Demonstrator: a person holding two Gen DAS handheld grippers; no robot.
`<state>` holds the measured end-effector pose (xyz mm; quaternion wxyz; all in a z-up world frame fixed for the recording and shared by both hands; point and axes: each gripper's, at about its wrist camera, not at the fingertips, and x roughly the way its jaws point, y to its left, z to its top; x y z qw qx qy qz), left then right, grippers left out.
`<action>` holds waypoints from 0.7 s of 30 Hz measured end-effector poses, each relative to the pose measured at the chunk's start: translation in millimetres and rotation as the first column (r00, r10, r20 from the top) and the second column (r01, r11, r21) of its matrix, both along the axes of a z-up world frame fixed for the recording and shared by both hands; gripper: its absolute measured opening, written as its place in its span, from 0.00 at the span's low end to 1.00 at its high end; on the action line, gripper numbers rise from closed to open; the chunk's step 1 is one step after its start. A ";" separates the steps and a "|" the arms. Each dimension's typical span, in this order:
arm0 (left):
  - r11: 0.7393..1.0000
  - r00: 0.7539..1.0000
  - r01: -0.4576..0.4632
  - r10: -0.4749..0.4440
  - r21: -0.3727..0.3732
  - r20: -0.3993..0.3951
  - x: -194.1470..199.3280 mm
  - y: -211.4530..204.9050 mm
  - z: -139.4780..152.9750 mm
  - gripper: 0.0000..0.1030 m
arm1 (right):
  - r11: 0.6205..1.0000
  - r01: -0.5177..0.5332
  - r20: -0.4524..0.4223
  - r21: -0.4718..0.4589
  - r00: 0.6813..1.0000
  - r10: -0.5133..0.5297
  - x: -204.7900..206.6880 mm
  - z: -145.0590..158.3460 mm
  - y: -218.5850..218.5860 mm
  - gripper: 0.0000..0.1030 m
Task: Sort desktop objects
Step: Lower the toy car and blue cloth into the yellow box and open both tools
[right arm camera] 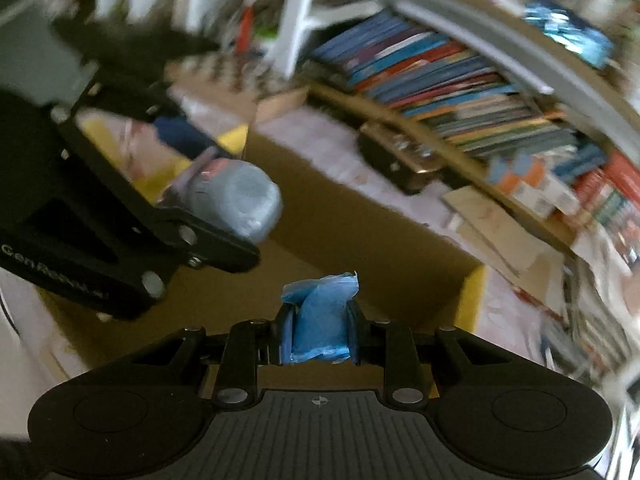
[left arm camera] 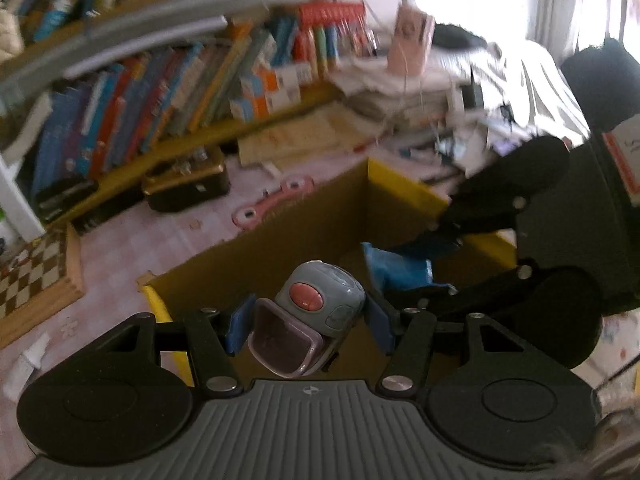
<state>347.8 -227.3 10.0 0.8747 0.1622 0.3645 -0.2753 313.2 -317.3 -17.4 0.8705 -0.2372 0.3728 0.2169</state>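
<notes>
Desktop objects are held over an open cardboard box (left arm camera: 304, 236) with yellow flap edges: the left gripper (left arm camera: 306, 320) has its jaws closed on a grey finger counter (left arm camera: 320, 296) with a red button and purplish ring band, and the right gripper (right arm camera: 320, 330) has its jaws pinched narrowly on a crumpled blue wrapper (right arm camera: 320, 320). Both items hang above the box's brown interior, whose floor is too dim to read. Around the box lies a pink patterned surface (left arm camera: 132, 240) carrying a pink strap-like piece (left arm camera: 272, 200), a dark gold-trimmed case (left arm camera: 186, 186) and a chessboard (left arm camera: 28, 280). Books (left arm camera: 132, 104) line the shelf behind. White lettering on the left gripper's side starts "Gen"; the rest is blurred.
</notes>
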 end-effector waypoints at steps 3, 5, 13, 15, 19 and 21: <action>0.998 0.999 0.013 -0.010 0.067 -0.054 21.0 -8.7 -16.1 0.55 | 0.994 -0.079 -0.054 -0.081 0.996 0.074 20.5 -15.2 7.7 0.25; 0.994 0.997 0.013 -0.005 0.109 -0.073 30.9 -12.3 -25.8 0.55 | 0.985 -0.120 -0.086 -0.124 0.990 0.110 32.8 -23.6 12.3 0.25; 0.978 0.992 0.031 -0.005 0.204 -0.126 50.3 -18.1 -46.5 0.55 | 0.952 -0.222 -0.166 -0.213 0.968 0.189 57.6 -44.4 21.9 0.25; 0.975 0.993 0.035 -0.008 0.219 -0.121 51.8 -18.8 -49.0 0.55 | 0.951 -0.221 -0.180 -0.215 0.966 0.184 62.0 -48.3 20.8 0.25; 0.971 0.991 0.047 -0.016 0.234 -0.131 55.3 -22.0 -53.3 0.55 | 0.952 -0.214 -0.207 -0.217 0.963 0.170 70.8 -54.0 17.1 0.25; 0.970 0.991 0.051 -0.019 0.239 -0.133 55.8 -23.3 -56.6 0.55 | 0.953 -0.218 -0.207 -0.212 0.963 0.175 72.2 -53.4 16.1 0.25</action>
